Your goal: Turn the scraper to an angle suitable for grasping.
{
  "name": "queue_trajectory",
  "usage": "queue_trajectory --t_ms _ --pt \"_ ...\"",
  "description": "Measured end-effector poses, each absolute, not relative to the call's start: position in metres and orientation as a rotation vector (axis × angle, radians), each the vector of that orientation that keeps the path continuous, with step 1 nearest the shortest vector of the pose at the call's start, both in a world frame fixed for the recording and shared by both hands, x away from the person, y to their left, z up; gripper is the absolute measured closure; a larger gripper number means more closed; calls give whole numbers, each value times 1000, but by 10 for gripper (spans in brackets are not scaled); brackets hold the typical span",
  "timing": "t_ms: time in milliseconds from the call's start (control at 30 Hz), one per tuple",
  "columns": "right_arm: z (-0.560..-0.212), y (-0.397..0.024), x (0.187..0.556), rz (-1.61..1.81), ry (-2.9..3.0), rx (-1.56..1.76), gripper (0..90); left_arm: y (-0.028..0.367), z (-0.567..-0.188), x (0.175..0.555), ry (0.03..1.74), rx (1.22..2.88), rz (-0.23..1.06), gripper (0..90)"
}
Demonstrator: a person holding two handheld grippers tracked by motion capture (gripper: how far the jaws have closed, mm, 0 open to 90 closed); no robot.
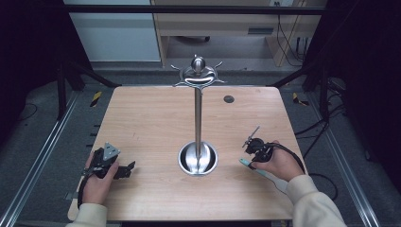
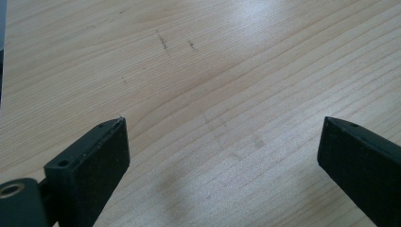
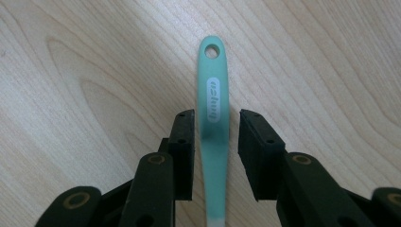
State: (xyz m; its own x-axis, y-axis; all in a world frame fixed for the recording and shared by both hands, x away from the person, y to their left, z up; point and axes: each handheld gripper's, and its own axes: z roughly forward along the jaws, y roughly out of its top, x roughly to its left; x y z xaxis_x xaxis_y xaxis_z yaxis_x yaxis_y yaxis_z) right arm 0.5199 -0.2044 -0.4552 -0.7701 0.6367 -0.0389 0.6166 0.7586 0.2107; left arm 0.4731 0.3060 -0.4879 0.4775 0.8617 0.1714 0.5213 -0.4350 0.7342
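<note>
Right hand-held gripper [image 3: 216, 142] slightly open, straddling teal handle [image 3: 213, 109].

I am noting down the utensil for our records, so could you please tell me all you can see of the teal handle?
The teal handle is slim, smooth and plastic-looking, with a round hanging hole at its rounded end and a pale oval label of blurred lettering. It lies flat on the wooden table, between the right gripper's fingers, with a narrow gap on each side. Its other end is hidden.
</note>
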Motion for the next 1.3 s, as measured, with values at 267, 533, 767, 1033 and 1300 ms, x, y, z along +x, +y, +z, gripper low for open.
queue_trajectory --t_ms 267,533,767,1033,1300 --pt "-458 -199 523 267 2854 1006 671 306 -488 473 1139 2117 728 29" --pt "-461 -198 525 246 2865 1015 676 306 -488 473 1139 2119 728 30" --pt "-463 -198 528 224 2876 1023 693 307 -487 473 1141 2114 728 29" --pt "-463 -194 529 205 2887 1003 709 306 -487 473 1138 2114 729 29" --pt "-464 -195 530 191 2890 998 721 307 -487 473 1141 2109 728 29"
